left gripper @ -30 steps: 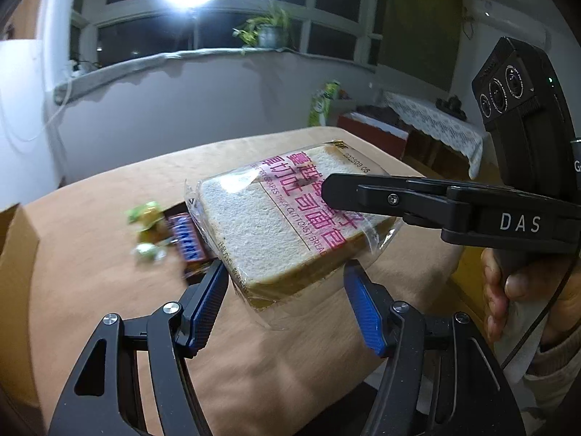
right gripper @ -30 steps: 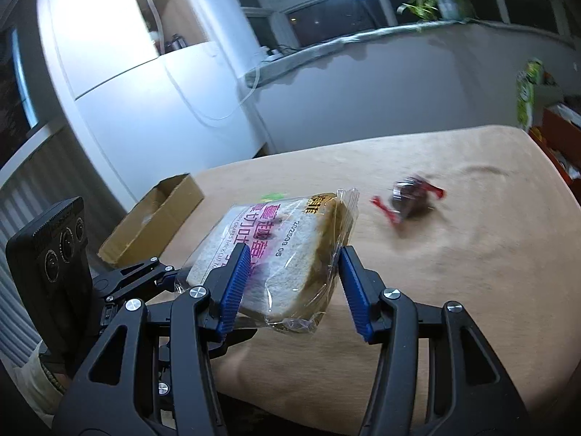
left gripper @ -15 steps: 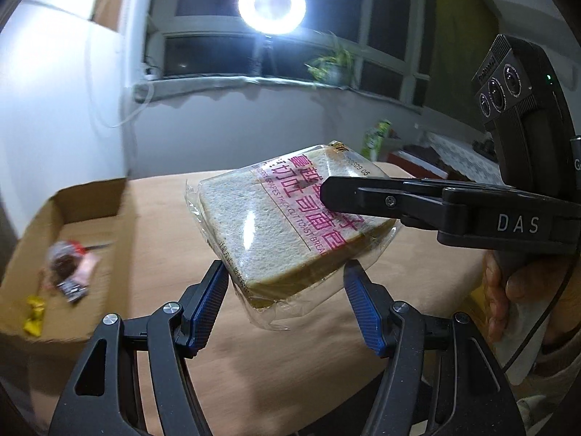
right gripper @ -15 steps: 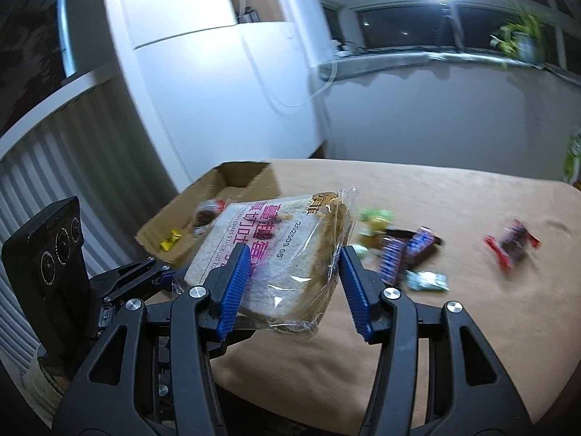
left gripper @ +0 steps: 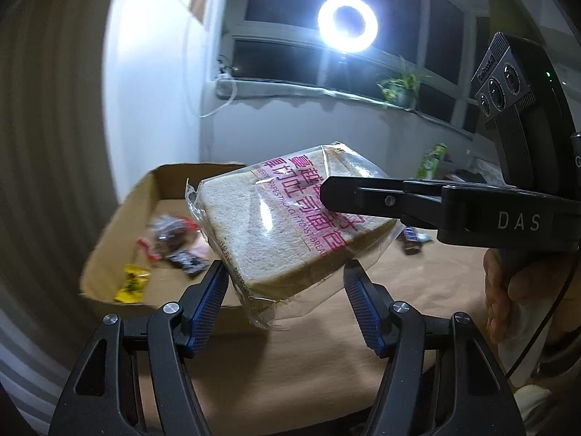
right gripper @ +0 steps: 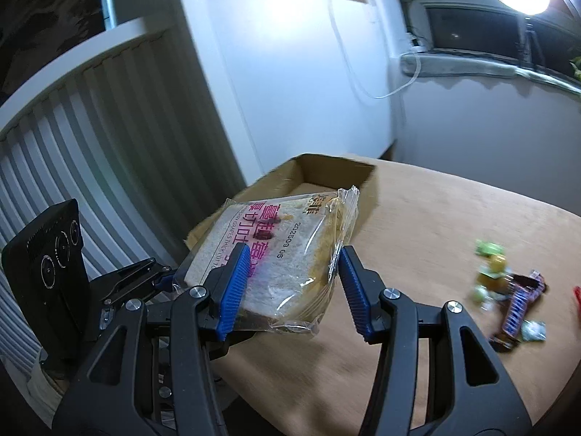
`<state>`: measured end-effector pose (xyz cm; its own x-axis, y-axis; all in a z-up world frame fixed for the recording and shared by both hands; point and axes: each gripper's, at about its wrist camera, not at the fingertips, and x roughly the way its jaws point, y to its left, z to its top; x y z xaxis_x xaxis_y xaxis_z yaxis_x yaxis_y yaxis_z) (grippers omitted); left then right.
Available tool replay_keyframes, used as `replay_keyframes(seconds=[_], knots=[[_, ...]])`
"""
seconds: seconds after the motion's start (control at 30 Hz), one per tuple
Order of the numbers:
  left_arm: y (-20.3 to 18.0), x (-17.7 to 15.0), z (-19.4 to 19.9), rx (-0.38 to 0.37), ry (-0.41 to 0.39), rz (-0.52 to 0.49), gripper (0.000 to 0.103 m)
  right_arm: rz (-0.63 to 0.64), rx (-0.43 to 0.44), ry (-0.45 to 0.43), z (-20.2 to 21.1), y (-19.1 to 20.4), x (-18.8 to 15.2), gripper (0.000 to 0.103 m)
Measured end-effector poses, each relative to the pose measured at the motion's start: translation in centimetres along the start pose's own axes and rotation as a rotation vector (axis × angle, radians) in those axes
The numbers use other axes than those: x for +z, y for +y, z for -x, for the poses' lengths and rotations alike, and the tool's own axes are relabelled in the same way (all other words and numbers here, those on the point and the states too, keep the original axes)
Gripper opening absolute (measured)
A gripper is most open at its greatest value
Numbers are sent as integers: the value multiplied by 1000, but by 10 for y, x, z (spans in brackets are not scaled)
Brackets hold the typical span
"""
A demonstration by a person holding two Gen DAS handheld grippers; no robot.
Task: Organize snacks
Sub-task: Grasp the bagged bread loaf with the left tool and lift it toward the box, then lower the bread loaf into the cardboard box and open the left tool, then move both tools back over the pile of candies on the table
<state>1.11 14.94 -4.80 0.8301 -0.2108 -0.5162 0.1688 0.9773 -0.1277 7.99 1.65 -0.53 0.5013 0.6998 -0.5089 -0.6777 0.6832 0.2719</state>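
A clear bag of sliced toast bread (left gripper: 290, 225) with pink print is held in the air between both grippers. My left gripper (left gripper: 287, 287) is shut on its lower corner. My right gripper (right gripper: 292, 276) is shut on its other side; its finger crosses the left wrist view (left gripper: 363, 196). The bread also shows in the right wrist view (right gripper: 276, 254). A cardboard box (left gripper: 120, 225) lies just beyond and left of the bread, with several small wrapped snacks (left gripper: 170, 243) inside. The box shows behind the bread in the right wrist view (right gripper: 326, 174).
The tan table (right gripper: 435, 218) carries loose snacks at the right: green candies (right gripper: 490, 254) and a purple chocolate bar (right gripper: 519, 301). A bar also peeks past the bread (left gripper: 412, 239). A ring light (left gripper: 346, 23) and white wall stand behind the box.
Both grippers have swung left with the bread, from over the loose snacks to next to the cardboard box. Grip on the bread is unchanged.
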Motion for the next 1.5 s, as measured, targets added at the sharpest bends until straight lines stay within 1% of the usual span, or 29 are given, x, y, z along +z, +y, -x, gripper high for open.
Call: replay_keyframes(seconds=[0.23,0.53,0.57,0.6,0.63,0.67,0.7,0.73,0.77,0.8,0.9,1.0,1.07,1.17,1.33,1.5], knots=[[30,0,2,45,1,2,65,16,46,17,-37,16,12,53],[63,19,-9,81,4,-19,66,16,86,1,-82,17,38,53],[65,22,-12,85,8,-23,66,13,88,-3,-85,16,40,53],[68,23,-15,97,20,-28,69,12,89,-8,-89,15,42,54],[70,23,-19,112,36,-33,71,14,86,-9,-93,14,44,58],[71,23,-23,141,52,-41,72,20,60,1,-100,12,44,60],[72,22,-23,184,56,-44,73,18,12,24,-107,8,44,61],[73,21,-24,207,57,-40,74,7,-17,20,-106,4,44,61],[73,19,-22,218,58,-31,78,-5,-21,0,-102,1,43,61],[73,18,-19,227,56,-19,80,-6,-15,-12,-98,0,42,61],[72,19,-10,249,38,0,80,23,-42,-23,-88,2,35,62],[70,23,-1,264,21,13,80,31,-50,-17,-83,5,28,64],[67,27,6,283,9,12,80,28,-51,-15,-78,6,25,67],[62,31,15,293,-9,14,80,33,-52,-22,-65,10,20,70],[49,35,33,316,-39,-5,81,50,-49,-34,-47,17,14,71],[36,38,42,322,-60,-26,81,60,-48,-50,-29,24,7,74]])
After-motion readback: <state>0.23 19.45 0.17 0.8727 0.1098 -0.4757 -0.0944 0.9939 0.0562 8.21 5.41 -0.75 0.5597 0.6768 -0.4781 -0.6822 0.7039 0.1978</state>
